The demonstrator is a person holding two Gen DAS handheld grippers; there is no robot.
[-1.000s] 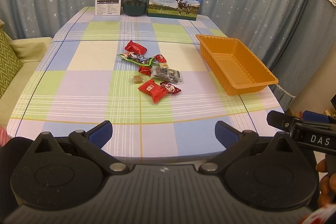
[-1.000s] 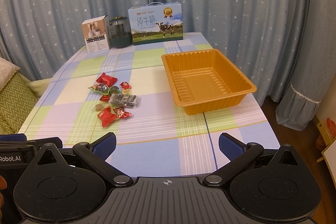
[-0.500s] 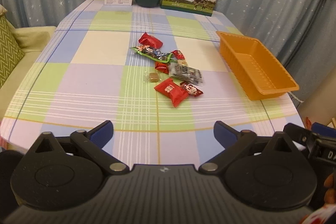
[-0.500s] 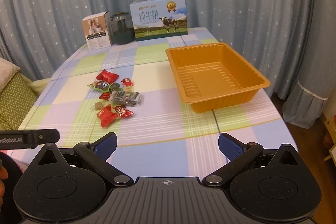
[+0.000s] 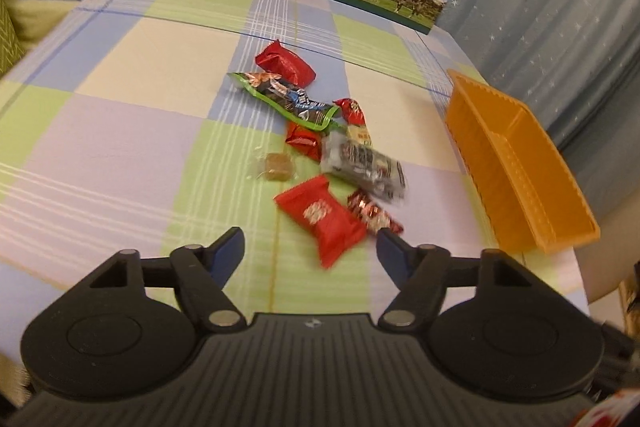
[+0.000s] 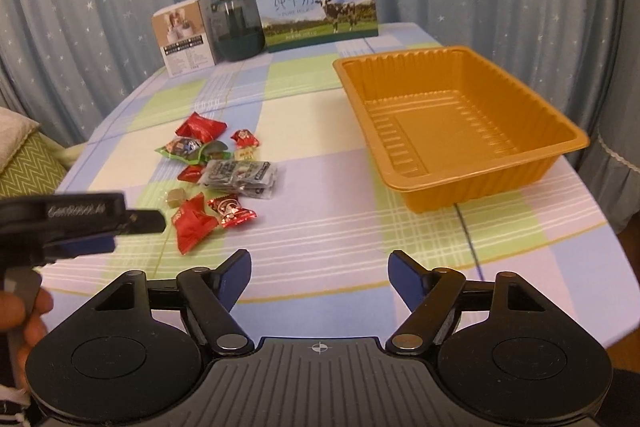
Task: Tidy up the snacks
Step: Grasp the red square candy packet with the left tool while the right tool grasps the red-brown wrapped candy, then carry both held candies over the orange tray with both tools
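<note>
Right wrist view shows the tray (image 6: 460, 123) bare and every snack (image 6: 216, 171) loose on the bench (image 6: 320, 219), so nothing is sorted; both grippers' jaws, just narrowing, stand spread and hold nothing.

We saw wrapped snacks (image 5: 320, 147), mostly red, lying clustered mid-table, well apart from the empty, upright orange tray (image 6: 460, 115).
</note>
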